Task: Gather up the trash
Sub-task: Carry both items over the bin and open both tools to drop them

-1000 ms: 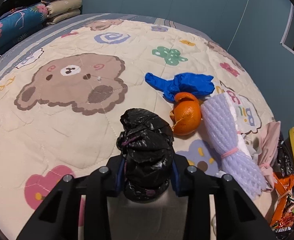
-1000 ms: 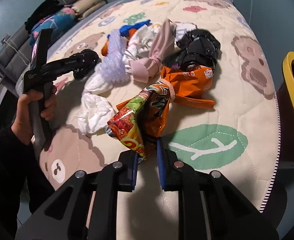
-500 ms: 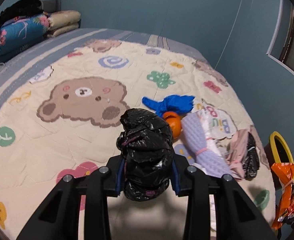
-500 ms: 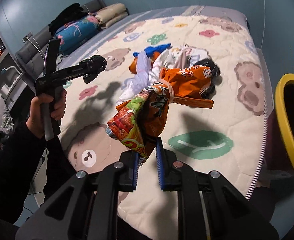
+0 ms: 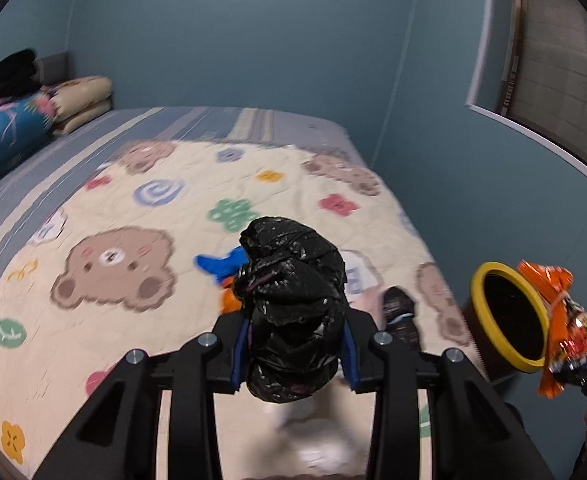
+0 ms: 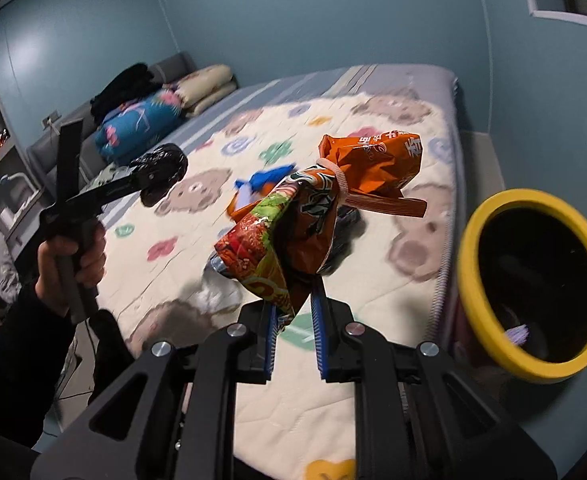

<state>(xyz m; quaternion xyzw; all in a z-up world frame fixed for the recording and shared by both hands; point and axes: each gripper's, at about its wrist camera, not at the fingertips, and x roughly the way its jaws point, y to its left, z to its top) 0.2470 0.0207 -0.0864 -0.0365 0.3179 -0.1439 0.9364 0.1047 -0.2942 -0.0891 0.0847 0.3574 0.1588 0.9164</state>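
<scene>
1. Above the bear-print quilt (image 5: 141, 216), both grippers are raised off the bed, each with a load.
2. Left gripper (image 5: 295, 354): blue pads clenched on a knotted black plastic bag (image 5: 293, 308); the bag bulges above and below the jaws, clear of the quilt. In the right wrist view the same tool is gripped by a hand (image 6: 71, 258) in a dark sleeve.
3. Right gripper (image 6: 293, 326): jaws nearly closed, pinching the lower corner of an orange snack wrapper bundle (image 6: 317, 216) tied with a pale band; the bundle stands up and forward from the jaws.
4. Yellow-rimmed bin (image 6: 533, 284) sits beside the bed edge, just right of the bundle; dark inside, something pale purple at the bottom.
5. On the quilt: blue wad (image 5: 221, 264) and orange item, partly hidden; blurred.
6. Folded bedding (image 5: 9, 128) at the far end.
</scene>
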